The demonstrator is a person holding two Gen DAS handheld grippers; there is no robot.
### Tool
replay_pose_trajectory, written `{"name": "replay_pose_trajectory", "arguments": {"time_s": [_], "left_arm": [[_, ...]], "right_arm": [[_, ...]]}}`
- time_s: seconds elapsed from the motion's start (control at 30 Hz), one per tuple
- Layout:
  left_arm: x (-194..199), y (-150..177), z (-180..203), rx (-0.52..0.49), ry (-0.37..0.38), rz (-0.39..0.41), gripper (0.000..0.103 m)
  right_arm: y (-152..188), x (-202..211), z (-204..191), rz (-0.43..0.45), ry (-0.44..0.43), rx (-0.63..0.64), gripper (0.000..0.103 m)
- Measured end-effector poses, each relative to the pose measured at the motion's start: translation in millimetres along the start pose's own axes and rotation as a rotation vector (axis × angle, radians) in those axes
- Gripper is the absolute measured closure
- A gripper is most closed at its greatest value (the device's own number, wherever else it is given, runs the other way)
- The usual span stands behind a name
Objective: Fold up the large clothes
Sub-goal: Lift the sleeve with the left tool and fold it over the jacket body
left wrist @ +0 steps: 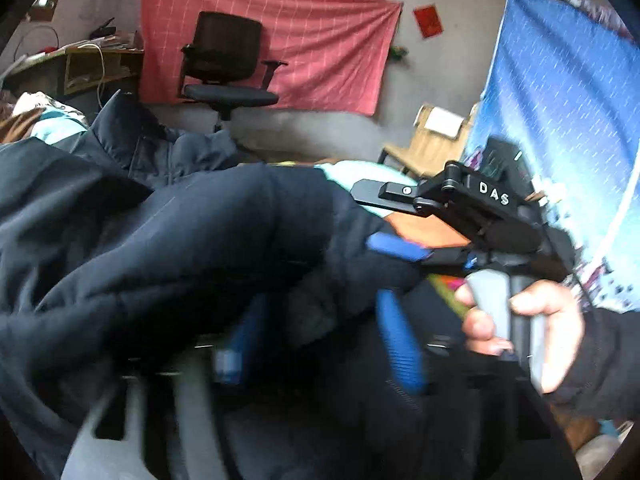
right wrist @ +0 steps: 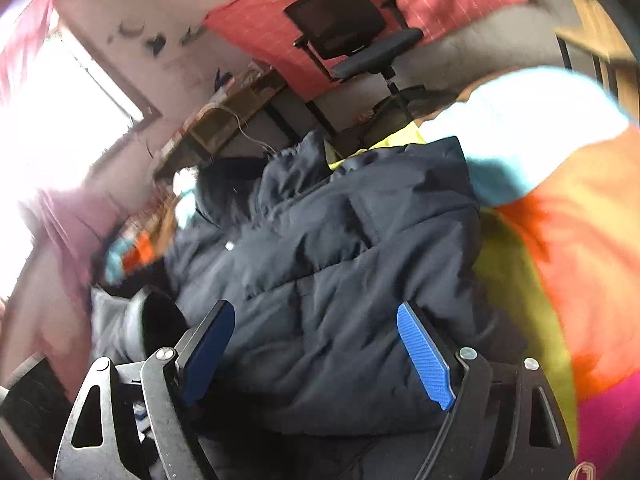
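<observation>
While the navy puffer jacket (right wrist: 340,240) lies crumpled on a bright patchwork cover (right wrist: 580,248) of orange, yellow, pale blue and pink, both tongs stand at its near edge. The right gripper (right wrist: 316,344) has its blue pads spread wide, with the jacket's quilted body in front of them and neither pad pressing on it. The left gripper (left wrist: 320,300) is blurred, but its blue pads also stand apart. A fold of the jacket bulges between and over them, and it does not look pinched. A hand (left wrist: 552,332) in a dark sleeve grasps the right gripper's handle just to the right of the jacket. Beyond the jacket, a black office chair (left wrist: 228,64) stands before a red checked cloth (left wrist: 320,40).
</observation>
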State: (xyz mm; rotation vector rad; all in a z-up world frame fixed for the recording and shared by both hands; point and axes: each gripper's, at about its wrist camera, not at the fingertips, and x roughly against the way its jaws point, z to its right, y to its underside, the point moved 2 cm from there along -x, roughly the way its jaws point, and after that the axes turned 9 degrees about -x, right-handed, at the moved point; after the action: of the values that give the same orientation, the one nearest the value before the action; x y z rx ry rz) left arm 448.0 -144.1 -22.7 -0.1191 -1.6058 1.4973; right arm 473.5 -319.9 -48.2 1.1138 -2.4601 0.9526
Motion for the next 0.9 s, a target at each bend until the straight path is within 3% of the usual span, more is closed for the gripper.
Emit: {"name": "replay_pose_trajectory", "arguments": {"time_s": [0.13,0.33,0.4,0.53,0.57,0.6,0.7,0.9], "left_arm": [[10.9,-3.2,4.7,-0.005,0.025,-0.008,0.038],[58.3,-1.3,-0.9,0.034,0.015,0.037,0.037],[80.0,0.0,-8.0,0.046,-0.036,0.065,0.032],[116.4,6.9,-28.3,0.042,-0.249,0.079,0.031],[121.9,9.4,-33.9,0.045,-0.299,0.071,0.030],[128.6,12.7,-43.1,0.057,-0.352,0.059,0.030],[145.7,21.4,-71.2,0.113,-0.448,0.049,0.030],[153.6,31.3,-130.3,0.143,-0.583,0.022,0.030]], "right_arm": [[0.3,3.9,8.8,-0.038,-0.187,-0.110,0.018],[6.3,-1.1,-5.3,-0.121,-0.286,-0.064,0.018],[10.7,-1.7,-16.3,-0.139,-0.311,-0.032,0.019],[20.7,-9.4,-38.0,-0.180,-0.360,0.018,0.022],[24.3,-12.7,-42.4,-0.190,-0.341,0.034,0.037],[27.0,-16.2,-45.3,-0.196,-0.308,0.043,0.063],[29.4,-19.7,-46.6,-0.185,-0.229,0.045,0.096],[12.6,25.6,-60.5,-0.054,-0.200,0.112,0.098]]}}
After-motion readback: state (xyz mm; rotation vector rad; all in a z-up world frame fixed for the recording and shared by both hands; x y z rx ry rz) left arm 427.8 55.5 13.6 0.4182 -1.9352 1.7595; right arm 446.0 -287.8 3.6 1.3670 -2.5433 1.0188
